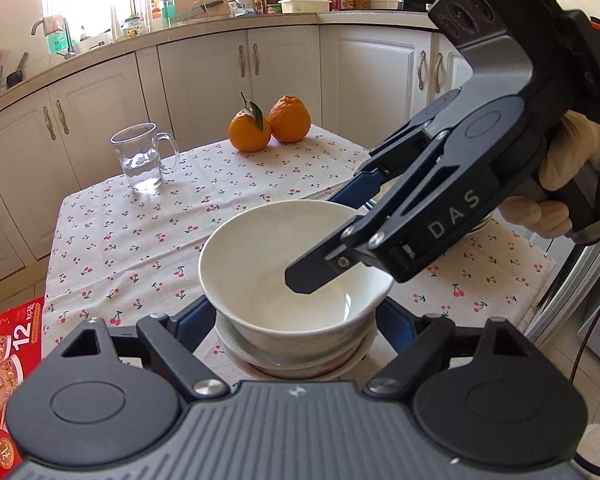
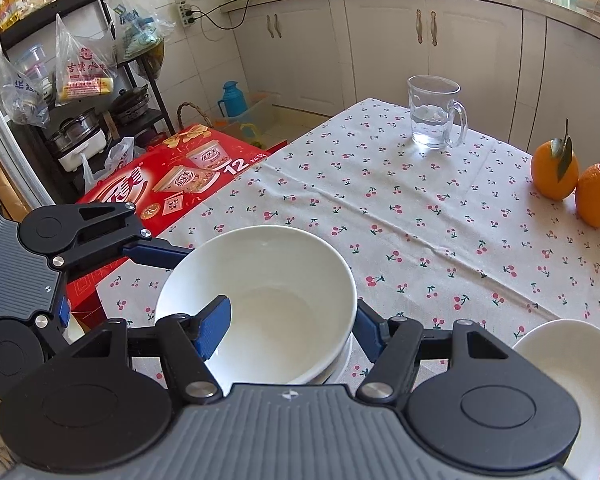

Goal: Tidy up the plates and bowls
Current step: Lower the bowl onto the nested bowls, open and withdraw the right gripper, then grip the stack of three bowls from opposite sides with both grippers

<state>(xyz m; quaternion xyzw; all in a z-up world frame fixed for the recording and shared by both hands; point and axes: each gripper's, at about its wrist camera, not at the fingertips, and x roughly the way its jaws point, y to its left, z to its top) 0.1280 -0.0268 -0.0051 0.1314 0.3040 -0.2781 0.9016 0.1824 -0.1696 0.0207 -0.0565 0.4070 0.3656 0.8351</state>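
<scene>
the right gripper (image 2: 288, 320) pinches the white bowl's (image 2: 260, 300) wall, one pad inside, atop the stack (image 1: 296, 364) on the cherry tablecloth (image 2: 420, 220), which the left gripper (image 1: 296, 320) straddles, apparently gripping it — so settle it level and centred before letting go.
</scene>
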